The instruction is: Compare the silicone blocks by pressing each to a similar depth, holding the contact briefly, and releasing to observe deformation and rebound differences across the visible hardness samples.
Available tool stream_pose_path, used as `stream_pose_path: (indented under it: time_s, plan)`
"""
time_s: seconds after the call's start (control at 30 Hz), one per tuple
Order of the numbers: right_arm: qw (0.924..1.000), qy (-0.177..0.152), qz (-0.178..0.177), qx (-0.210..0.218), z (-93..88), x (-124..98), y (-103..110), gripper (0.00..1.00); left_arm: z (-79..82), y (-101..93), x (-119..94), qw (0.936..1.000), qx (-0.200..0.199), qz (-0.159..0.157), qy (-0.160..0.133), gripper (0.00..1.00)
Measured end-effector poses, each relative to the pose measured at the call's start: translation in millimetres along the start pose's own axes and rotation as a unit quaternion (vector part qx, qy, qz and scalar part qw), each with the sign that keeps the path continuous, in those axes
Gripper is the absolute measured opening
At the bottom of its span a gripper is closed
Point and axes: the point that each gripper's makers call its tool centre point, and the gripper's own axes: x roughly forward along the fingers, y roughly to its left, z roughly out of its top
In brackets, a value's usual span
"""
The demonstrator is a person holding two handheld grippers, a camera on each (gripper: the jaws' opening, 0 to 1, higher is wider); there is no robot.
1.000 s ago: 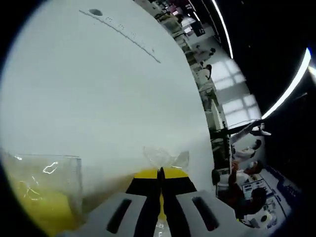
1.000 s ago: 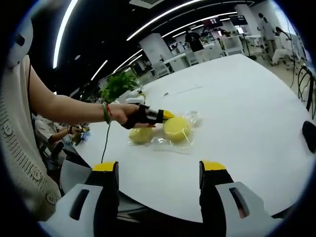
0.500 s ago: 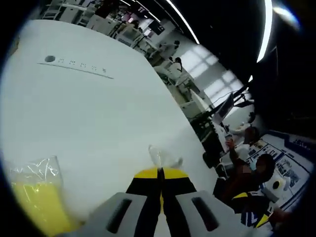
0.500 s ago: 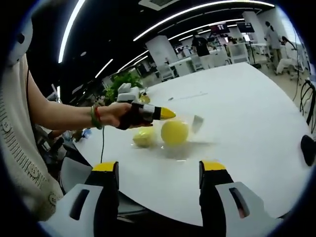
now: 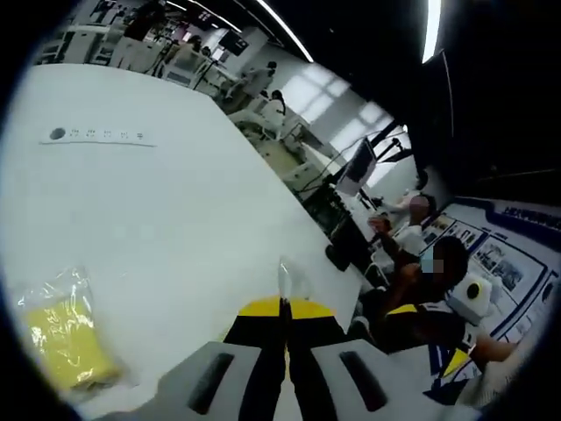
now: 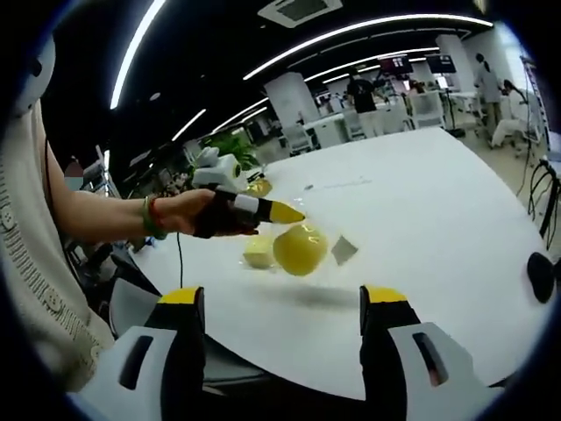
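While the left tool (image 5: pixel 282 309) has its yellow-tipped jaws pressed together on a corner of clear plastic bag (image 5: pixel 287 279), the right tool (image 6: pixel 279 303) stands with its jaws wide apart and nothing between them. Seen from the right gripper view, a hand (image 6: pixel 188 213) carries the left tool (image 6: pixel 285 213) above the white tabletop (image 6: pixel 421 210), and the bag hangs from its tip, lifted off the surface with a dark shadow beneath it. Inside the bag sit two yellow silicone blocks: a larger rounded one (image 6: pixel 300 248) just under the tool's tip and a smaller paler one (image 6: pixel 258 253) beside it, nearer the person; a loose flap of plastic (image 6: pixel 344 250) sticks out on the far side. Along the left gripper view's lower left, another yellow block in a crinkled clear wrapper (image 5: pixel 63 338) lies on the tabletop (image 5: pixel 175 202), well apart from the pinched corner. A row of small marks with a dark dot (image 5: pixel 57 134) shows farther out on the surface. Beyond the tabletop's edge, seated people (image 5: pixel 421 289) are visible in the room.
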Motion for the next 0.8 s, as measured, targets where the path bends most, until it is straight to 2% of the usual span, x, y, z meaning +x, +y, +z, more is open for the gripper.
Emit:
stream_pose_path:
  time_s: [0.2, 0.37, 0.53, 0.8]
  plan:
    - [0.9999, 0.001, 0.010, -0.013, 3.6, 5.2, 6.6, 0.70, 11.3, -18.4, -24.4, 0.9996, 0.017, -0.010, -0.021, 0.00]
    - [0.9992, 0.009, 0.033, -0.022, 9.4, 17.4, 14.9, 0.66, 27.7, -40.5, -53.6, 0.9979, 0.041, -0.021, -0.046, 0.00]
    - [0.9975, 0.012, 0.054, -0.045, 18.9, 33.1, 25.5, 0.70, 38.4, -58.1, -82.9, 0.9958, 0.062, -0.024, -0.063, 0.00]
    - [0.9923, 0.017, 0.098, -0.075, 32.5, 62.7, 43.6, 0.70, 45.2, -69.0, -122.2, 0.9927, 0.084, -0.015, -0.085, 0.00]
